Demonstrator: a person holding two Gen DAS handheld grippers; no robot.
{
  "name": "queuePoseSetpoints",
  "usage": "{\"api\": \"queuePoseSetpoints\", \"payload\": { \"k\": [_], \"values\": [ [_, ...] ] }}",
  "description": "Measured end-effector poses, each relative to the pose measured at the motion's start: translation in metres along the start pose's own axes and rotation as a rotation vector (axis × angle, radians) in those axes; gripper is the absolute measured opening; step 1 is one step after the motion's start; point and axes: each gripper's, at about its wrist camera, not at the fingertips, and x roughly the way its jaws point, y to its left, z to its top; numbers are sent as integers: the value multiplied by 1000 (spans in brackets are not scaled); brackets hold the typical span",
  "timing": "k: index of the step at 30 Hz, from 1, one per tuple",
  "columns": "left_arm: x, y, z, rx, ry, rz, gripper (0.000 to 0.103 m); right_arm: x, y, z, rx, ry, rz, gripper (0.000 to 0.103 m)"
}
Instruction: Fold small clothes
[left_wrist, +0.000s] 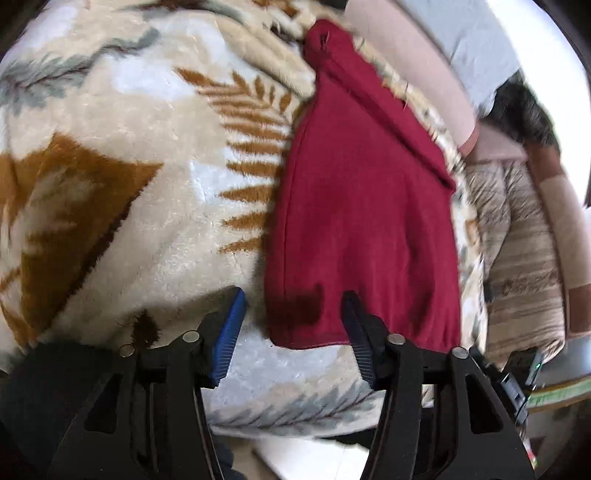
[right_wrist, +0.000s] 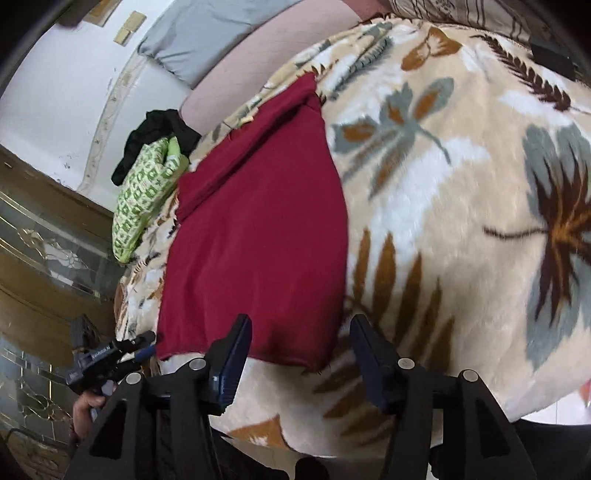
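A dark red garment (left_wrist: 362, 221) lies folded and flat on a cream fleece blanket (left_wrist: 140, 206) with brown and grey leaves. In the left wrist view my left gripper (left_wrist: 295, 299) hovers open over the garment's near left corner, and its blue pads do not press on the cloth. The right wrist view shows the same garment (right_wrist: 255, 240) running away from me, with my right gripper (right_wrist: 301, 325) open over its near hem. My left gripper (right_wrist: 149, 345) also shows there at the lower left, held by a hand (right_wrist: 86, 402).
A green patterned cloth (right_wrist: 144, 195) and a black garment (right_wrist: 159, 129) lie beyond the red garment's far left corner. A grey pillow (right_wrist: 207, 40) rests against the white headboard. Striped bedding (left_wrist: 517, 240) is piled at the right. Glass-panelled doors (right_wrist: 44, 240) stand beside the bed.
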Motion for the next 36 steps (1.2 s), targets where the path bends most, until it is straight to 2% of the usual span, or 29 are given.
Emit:
{"api": "queuePoseSetpoints", "payload": {
  "k": [3,6,8,11,12,14,16,17,18,21,24,26,29,32,36],
  "values": [
    [1,-2,-1,-17,-19,-58,65,-2,-11,2,31,-15,13,54],
    [4,-5,-3,-6,-39,-69,67,-2,-28,5,133,-23,81,54],
    [6,-8,-3,5,-42,-84,75,0,-32,6,162,-28,108,54],
    [9,-10,-4,-2,-33,-154,74,1,-30,9,170,-30,127,54],
    [7,-8,-4,5,-34,-169,72,3,-26,9,160,-5,166,54],
    [9,-11,-3,11,-27,-213,49,11,-17,6,133,54,240,54],
    [10,-9,-3,5,-21,-202,46,12,-8,6,66,55,159,54],
    [10,-7,-3,-2,-25,-191,41,13,-11,6,75,53,143,53],
    [11,-5,-3,-11,-26,-187,39,12,-18,6,121,48,151,47],
    [9,-1,-2,-30,-39,-187,38,8,-28,6,189,33,168,46],
    [8,-1,-3,-16,-45,-172,38,17,-13,4,126,97,194,45],
    [8,-1,-4,-5,-46,-171,38,17,-7,4,90,90,169,44],
    [12,-3,-3,-4,-24,-189,38,17,-15,5,130,79,177,42],
    [16,2,-1,-54,-24,-200,41,20,-9,3,106,101,181,42],
    [12,14,9,-136,-79,-239,47,20,-12,2,118,98,173,42]
  ]
}}
